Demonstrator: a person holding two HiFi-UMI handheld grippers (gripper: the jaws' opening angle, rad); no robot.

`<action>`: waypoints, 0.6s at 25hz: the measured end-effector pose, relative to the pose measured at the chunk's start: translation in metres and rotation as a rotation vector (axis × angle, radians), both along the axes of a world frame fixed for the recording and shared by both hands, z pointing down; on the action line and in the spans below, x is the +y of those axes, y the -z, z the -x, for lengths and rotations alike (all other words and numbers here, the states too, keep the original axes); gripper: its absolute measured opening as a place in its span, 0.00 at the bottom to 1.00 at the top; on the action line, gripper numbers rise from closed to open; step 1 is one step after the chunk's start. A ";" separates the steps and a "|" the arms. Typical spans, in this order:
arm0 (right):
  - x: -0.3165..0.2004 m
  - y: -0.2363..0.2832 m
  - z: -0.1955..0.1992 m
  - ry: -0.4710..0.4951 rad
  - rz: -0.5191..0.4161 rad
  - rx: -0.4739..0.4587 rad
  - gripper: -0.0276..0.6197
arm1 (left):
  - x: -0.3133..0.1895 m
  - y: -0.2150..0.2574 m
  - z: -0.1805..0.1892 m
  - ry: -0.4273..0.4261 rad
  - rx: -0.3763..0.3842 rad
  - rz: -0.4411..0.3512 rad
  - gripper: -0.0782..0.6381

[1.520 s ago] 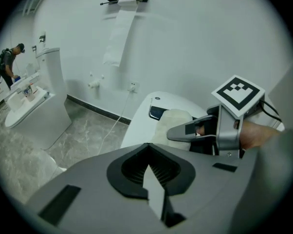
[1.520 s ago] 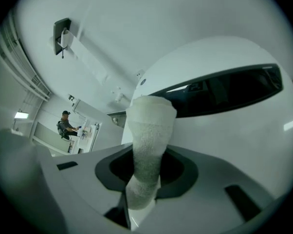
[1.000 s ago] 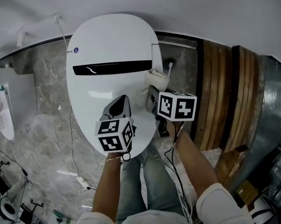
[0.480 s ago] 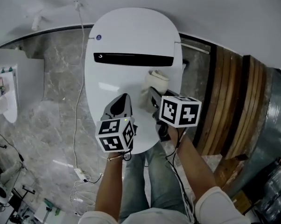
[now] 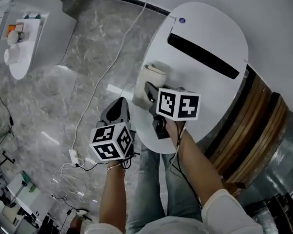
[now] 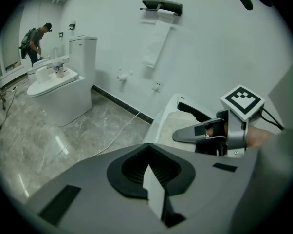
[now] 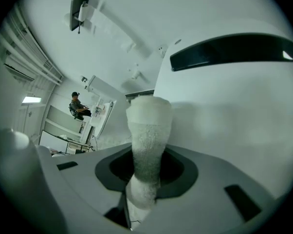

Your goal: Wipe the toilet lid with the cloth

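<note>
The white toilet lid with a black strip across it lies at the upper right of the head view. My right gripper is shut on a rolled pale cloth and holds it against the lid's left edge. In the right gripper view the cloth sticks up between the jaws, in front of the lid. My left gripper hangs over the marble floor just left of the toilet, shut and empty. In the left gripper view, its closed jaws point past the right gripper and the lid.
A white cable runs over the marble floor to a power strip. A wooden slatted panel flanks the toilet on the right. A second toilet stands further off, with a person behind it. A paper holder hangs on the wall.
Both grippers have swept left across the lid. The cloth went from the lid's right edge to its left edge, and the left gripper left the lid's front for the floor side.
</note>
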State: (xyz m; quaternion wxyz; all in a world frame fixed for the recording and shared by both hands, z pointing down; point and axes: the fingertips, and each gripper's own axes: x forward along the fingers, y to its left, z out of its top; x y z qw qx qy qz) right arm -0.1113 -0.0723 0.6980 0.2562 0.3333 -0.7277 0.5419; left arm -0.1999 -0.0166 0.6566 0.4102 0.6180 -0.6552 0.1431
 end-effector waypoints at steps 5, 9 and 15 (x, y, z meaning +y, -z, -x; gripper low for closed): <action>0.006 -0.007 0.011 -0.016 0.002 0.016 0.19 | 0.029 -0.010 0.012 0.024 0.033 0.026 0.13; 0.013 -0.009 -0.016 -0.058 0.010 0.034 0.19 | 0.023 -0.013 -0.014 -0.050 0.057 0.022 0.12; 0.029 -0.007 -0.102 -0.145 0.014 0.063 0.19 | -0.008 -0.004 -0.096 -0.243 0.071 -0.007 0.13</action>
